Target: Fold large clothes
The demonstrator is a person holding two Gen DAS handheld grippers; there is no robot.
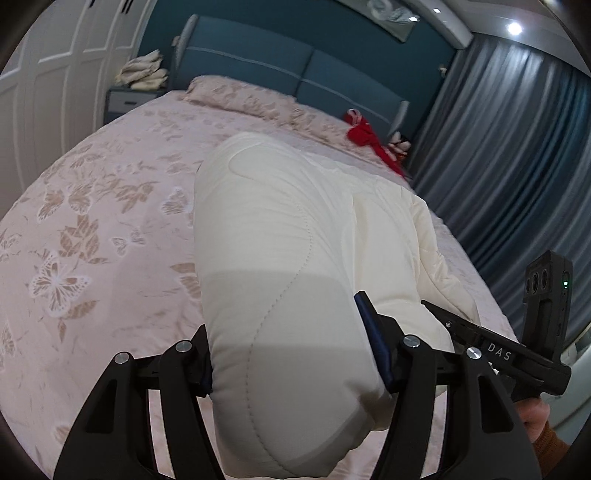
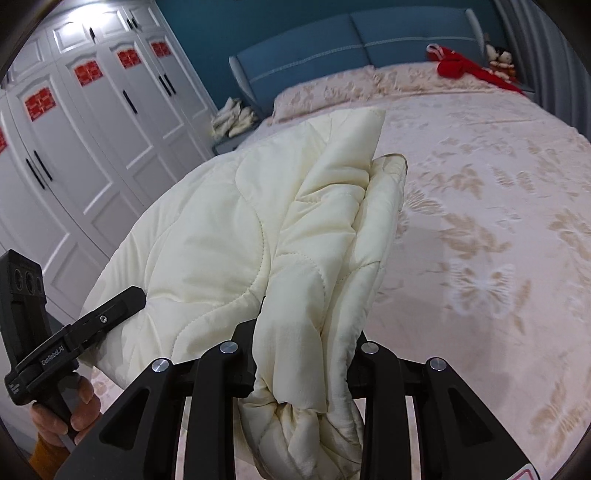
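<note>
Both grippers, left marked "GenRoboAI", probably, right marked "DAS", clamped on cream quilt.

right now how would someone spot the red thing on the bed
Start at the blue padded headboard of the bed. By the pillows, on the side nearest the grey curtains, lies a crumpled red garment. It is the only bright red item on the pale floral bedspread.

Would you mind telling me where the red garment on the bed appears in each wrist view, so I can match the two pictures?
Left wrist view: the red garment lies upper right of centre, beside the blue headboard, beyond the cream quilt.
Right wrist view: it sits at the far upper right, near the pillows.
Shared landmark: the blue headboard.
</note>
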